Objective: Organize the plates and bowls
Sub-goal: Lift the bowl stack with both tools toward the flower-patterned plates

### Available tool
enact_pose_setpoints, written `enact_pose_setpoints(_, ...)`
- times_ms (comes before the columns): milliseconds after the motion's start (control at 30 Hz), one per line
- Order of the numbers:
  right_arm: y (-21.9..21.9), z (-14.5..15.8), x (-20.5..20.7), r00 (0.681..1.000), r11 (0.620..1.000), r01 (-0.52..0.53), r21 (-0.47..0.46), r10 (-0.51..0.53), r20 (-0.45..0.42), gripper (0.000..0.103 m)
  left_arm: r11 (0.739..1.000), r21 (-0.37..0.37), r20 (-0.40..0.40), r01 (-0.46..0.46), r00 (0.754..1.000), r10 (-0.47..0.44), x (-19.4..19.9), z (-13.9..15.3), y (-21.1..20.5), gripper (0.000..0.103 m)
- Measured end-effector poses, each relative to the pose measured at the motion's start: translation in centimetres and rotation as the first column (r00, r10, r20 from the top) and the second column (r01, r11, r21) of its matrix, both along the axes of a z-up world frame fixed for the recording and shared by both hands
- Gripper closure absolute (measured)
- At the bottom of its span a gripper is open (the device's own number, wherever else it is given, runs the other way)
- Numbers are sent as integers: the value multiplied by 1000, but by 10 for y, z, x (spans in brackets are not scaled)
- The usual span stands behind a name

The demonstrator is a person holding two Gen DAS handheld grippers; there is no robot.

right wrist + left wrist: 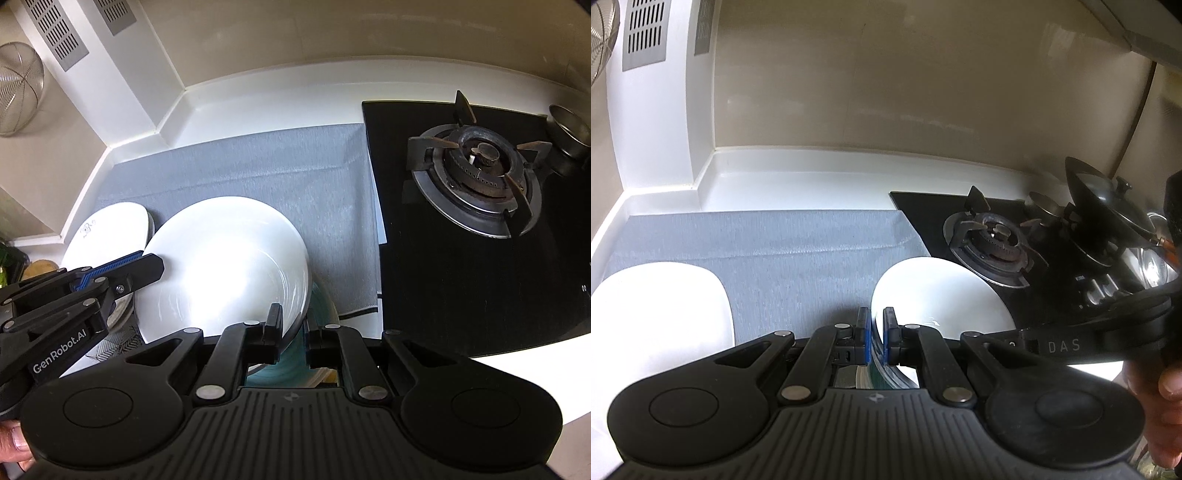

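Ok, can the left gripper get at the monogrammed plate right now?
Probably not yet: the left gripper is shut on the big white plate at its rim. Once freed, the monogrammed plate lies close beside it, apparently unobstructed.

At the right of both views we see a black gas hob (pixel 480 266) with its burner (pixel 480 173), a grey cloth (pixel 258 166) spread across the white counter (pixel 266 107) — and, upper left, a wire strainer (pixel 18 88) beside grey vent grilles (pixel 59 33).
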State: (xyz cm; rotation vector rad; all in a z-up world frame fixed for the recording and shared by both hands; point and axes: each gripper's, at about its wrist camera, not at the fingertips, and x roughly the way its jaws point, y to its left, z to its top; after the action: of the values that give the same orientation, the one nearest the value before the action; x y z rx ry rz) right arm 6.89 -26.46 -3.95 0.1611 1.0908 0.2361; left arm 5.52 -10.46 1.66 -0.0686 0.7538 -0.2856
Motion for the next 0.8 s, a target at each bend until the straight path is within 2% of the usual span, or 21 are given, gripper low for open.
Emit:
enact_pose_setpoints(500, 0, -16, -2, 998, 1000, 15, -12, -16, -59, 91, 1000, -10, -61, 5, 998, -6, 0, -20, -2, 98)
enact_pose_setpoints(800, 3, -19, -1, 998, 1000, 13, -27, -14, -69, 91, 1000, -22, -70, 1, 998, -2, 0, -26, 1, 98)
